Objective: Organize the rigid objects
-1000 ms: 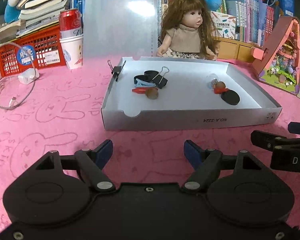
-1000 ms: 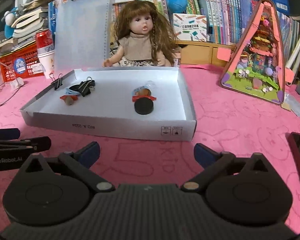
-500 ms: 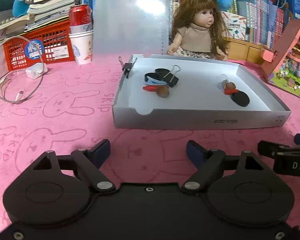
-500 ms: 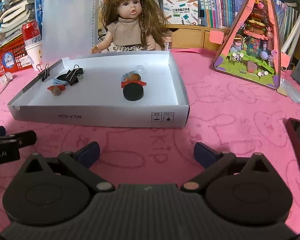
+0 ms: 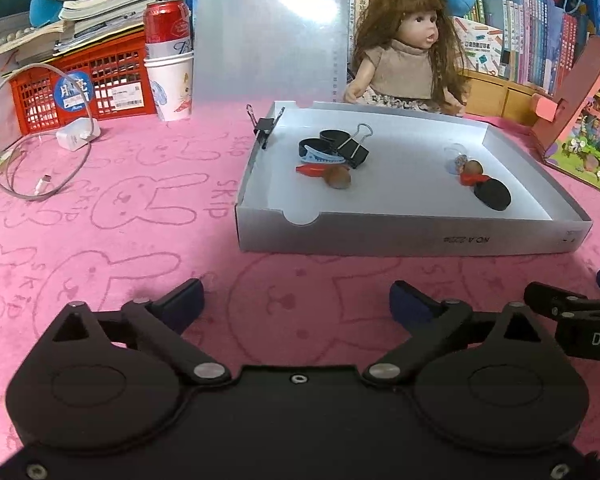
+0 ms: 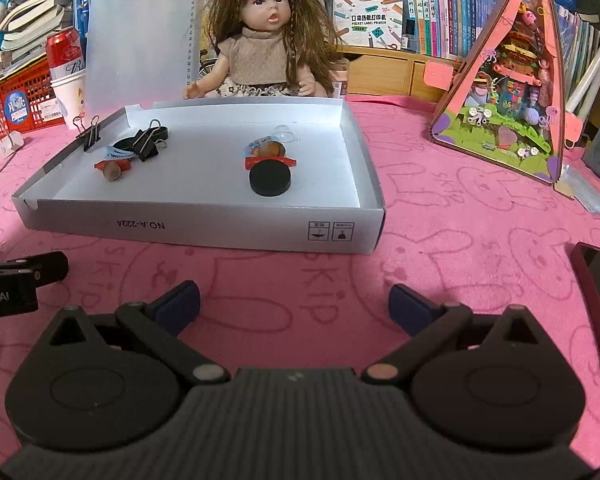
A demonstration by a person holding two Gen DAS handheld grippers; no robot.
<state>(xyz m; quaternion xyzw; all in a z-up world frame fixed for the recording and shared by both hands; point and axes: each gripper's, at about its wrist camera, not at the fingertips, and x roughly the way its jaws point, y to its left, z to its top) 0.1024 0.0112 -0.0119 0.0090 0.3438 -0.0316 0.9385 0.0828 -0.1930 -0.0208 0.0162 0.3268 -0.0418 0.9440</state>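
left wrist view: left gripper [image 5: 296, 296] is hovering low over the pink cloth [image 5: 140, 216], fingers spread wide, holding nothing. white box tray [image 5: 400, 236] is sitting at 1 o'clock, well apart from the fingertips. inside it, a left cluster: black binder clip [image 5: 354, 150], blue hair clip [image 5: 320, 156], red piece with a brown nut [image 5: 339, 179] touching it. right cluster: black disc [image 5: 493, 196] with a red piece and small round bits just behind it. another small binder clip [image 5: 265, 125] is gripping the tray's left wall. doll [image 5: 408, 56] is sitting at 12, behind the tray. red can [image 5: 167, 22] is standing in a paper cup at 11.

right wrist view: right gripper [image 6: 294, 300] is also spread wide and empty, above the cloth. tray [image 6: 204, 224] is lying at 11 o'clock; disc [image 6: 270, 178] is resting near its middle, clip cluster [image 6: 146, 144] toward the far left. left gripper's finger [image 6: 24, 272] is showing at 9. pink toy house [image 6: 508, 92] is standing at 2.
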